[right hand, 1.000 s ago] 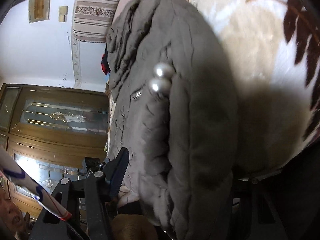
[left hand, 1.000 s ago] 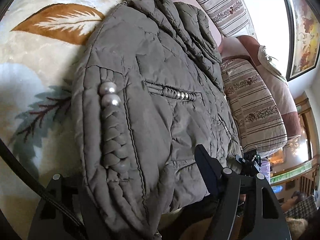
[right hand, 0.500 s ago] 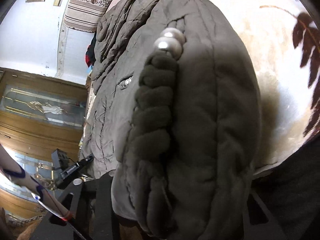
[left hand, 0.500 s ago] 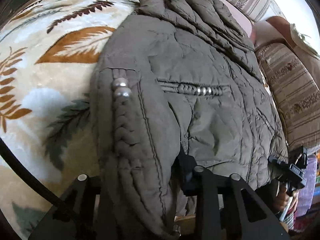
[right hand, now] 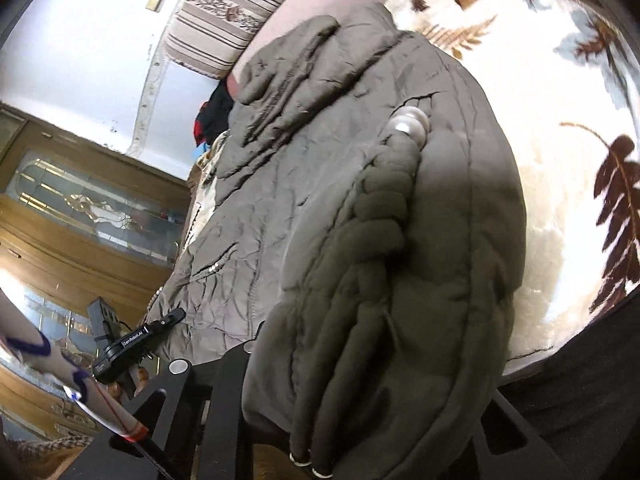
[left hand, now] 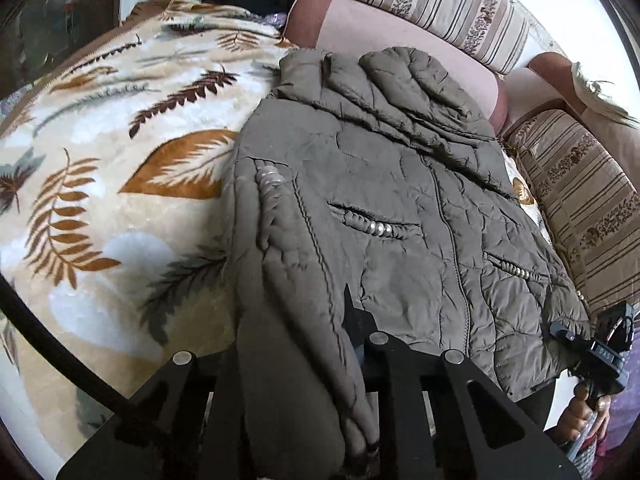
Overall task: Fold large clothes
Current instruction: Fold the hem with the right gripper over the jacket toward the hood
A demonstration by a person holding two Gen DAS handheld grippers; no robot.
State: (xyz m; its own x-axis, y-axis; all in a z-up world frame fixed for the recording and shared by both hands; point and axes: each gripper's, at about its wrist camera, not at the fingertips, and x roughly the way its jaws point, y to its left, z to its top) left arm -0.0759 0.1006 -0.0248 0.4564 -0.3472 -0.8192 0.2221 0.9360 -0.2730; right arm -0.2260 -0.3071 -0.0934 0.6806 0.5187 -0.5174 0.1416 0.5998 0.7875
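Left of the olive quilted puffer jacket, open leaf-print fleece blanket gives you folding room. Your left gripper has just closed, clamped on the jacket's braided, pearl-trimmed hem; right gripper has just been closing on another bunch of that hem. Thick, slick padding could slip out as you lift. Right of the jacket, striped sofa cushions crowd the edge.

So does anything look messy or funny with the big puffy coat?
A bit. The coat lies crooked on the blanket, its hood rumpled against the sofa back, and its near edge is bunched up.
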